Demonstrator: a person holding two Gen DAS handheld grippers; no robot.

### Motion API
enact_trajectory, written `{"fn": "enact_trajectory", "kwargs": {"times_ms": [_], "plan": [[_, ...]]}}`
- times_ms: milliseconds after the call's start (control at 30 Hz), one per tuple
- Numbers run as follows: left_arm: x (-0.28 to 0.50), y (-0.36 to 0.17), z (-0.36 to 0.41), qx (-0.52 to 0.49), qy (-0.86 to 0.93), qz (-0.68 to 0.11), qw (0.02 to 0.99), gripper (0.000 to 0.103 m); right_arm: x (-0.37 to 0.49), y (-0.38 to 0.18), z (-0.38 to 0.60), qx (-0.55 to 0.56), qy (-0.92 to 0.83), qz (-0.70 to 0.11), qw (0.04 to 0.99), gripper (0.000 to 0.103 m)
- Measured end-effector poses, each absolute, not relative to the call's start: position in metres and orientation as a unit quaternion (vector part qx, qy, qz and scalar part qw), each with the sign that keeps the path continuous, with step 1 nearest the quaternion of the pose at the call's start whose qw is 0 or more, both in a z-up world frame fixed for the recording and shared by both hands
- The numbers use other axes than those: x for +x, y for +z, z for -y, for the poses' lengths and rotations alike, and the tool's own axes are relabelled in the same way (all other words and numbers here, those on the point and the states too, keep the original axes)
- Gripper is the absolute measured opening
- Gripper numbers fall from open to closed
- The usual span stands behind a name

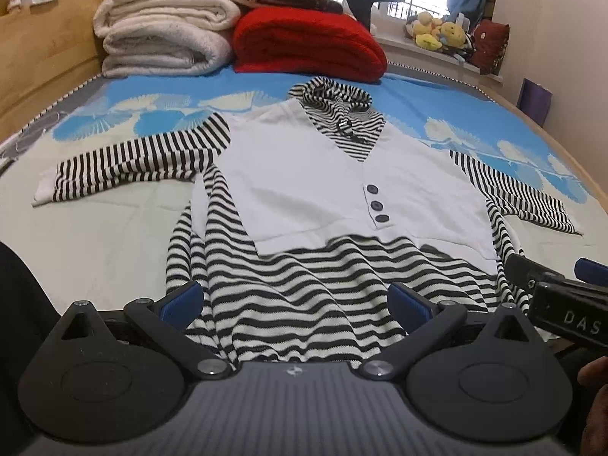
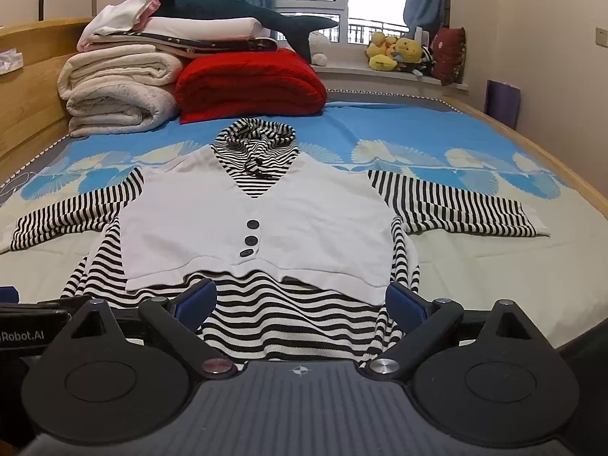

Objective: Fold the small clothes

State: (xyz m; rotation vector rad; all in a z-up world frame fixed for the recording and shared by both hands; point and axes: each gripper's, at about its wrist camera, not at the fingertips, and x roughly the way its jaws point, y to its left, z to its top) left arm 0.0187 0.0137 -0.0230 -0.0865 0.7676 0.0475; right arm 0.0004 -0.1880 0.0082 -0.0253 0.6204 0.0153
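Note:
A small hooded top lies flat, front up, on the bed. It is black-and-white striped, with a white vest panel and three dark buttons. Both sleeves are spread out sideways, the left sleeve and the right sleeve. My left gripper is open, low over the striped hem at its left part, and fabric lies between the wide jaws. My right gripper is also open, over the hem's right part. Each gripper shows at the edge of the other's view, the right gripper and the left gripper.
Folded cream blankets and a red blanket are stacked at the head of the bed, with a plush shark on top. The wooden headboard rises on the left. Plush toys sit on the windowsill. The blue patterned bedsheet surrounds the top.

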Motion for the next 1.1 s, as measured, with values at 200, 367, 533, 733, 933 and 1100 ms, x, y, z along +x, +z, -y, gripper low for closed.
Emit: {"fn": "enact_trajectory", "kwargs": {"times_ms": [200, 367, 533, 733, 933, 1100], "plan": [[0.0182, -0.0241, -0.0158, -0.048, 0.019, -0.378, 0.924, 0.103, 0.0020, 0.0058, 0.1852, -0.019, 0.003, -0.309, 0.951, 0.096], [0.0187, -0.0246, -0.0174, -0.053, 0.016, -0.382, 0.923, 0.103, 0.0015, 0.0050, 0.1852, -0.021, 0.002, -0.310, 0.951, 0.096], [0.0174, -0.0249, -0.0164, -0.053, 0.014, -0.381, 0.923, 0.103, 0.0010, 0.0046, 0.1850, -0.020, 0.009, -0.311, 0.950, 0.096], [0.0171, -0.0253, -0.0142, -0.053, 0.014, -0.385, 0.921, 0.103, 0.0002, 0.0049, 0.1840, -0.021, 0.014, -0.311, 0.950, 0.096], [0.0175, -0.0263, -0.0139, -0.052, 0.015, -0.387, 0.921, 0.103, 0.0005, 0.0053, 0.1847, -0.017, 0.013, -0.312, 0.950, 0.096], [0.0177, -0.0266, -0.0141, -0.053, 0.014, -0.387, 0.920, 0.103, 0.0006, 0.0054, 0.1849, -0.017, 0.013, -0.312, 0.950, 0.096]]}}
